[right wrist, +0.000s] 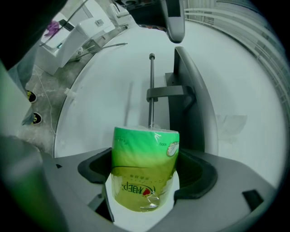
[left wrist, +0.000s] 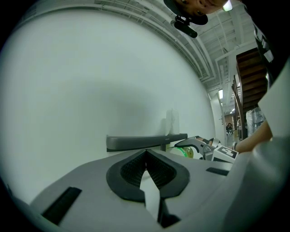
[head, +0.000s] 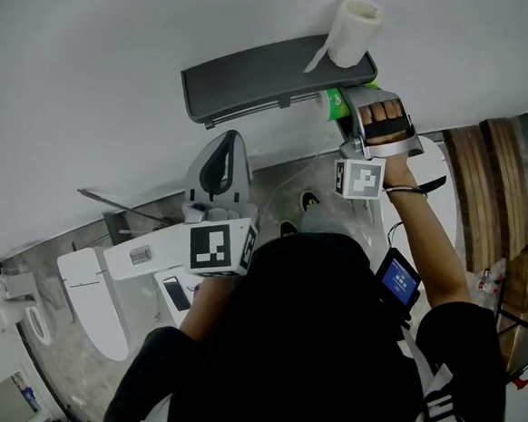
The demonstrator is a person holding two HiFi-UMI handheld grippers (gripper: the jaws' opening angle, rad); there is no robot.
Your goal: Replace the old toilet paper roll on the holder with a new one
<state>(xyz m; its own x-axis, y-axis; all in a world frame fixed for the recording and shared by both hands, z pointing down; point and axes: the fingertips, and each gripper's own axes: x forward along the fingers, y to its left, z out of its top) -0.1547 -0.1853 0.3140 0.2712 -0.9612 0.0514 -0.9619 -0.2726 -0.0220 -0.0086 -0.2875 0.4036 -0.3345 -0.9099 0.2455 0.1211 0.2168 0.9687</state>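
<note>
Our right gripper (right wrist: 147, 168) is clenched on the new roll (right wrist: 144, 149), a toilet paper roll in green wrapping. Its two dark pads press the roll's sides, and the roll stands up out of the jaws. Our left gripper (left wrist: 146, 164) is closed on nothing, with its jaws meeting edge to edge. We hold it lower down and well apart from the right one, pointed at the white wall (head: 104, 47).

The dark grey holder (head: 275, 74) is fixed to that wall. It is a flat shelf with a thin metal rod (right wrist: 151, 86) running beneath it on a bracket. We see the rod bare along its visible length. A white roll (head: 355, 31) stands upright on top of the shelf near its right end, and a loose strip of paper hangs from it over the shelf's edge. Below and to our left stands a white toilet (head: 93, 297) on a grey stone floor (head: 65, 363).

In the head view, the new roll sits just under the right end of the shelf, directly below the white roll. In the right gripper view, the rod lines up with the roll's far end and rises from behind it. We cannot tell whether the rod touches or enters the roll.
</note>
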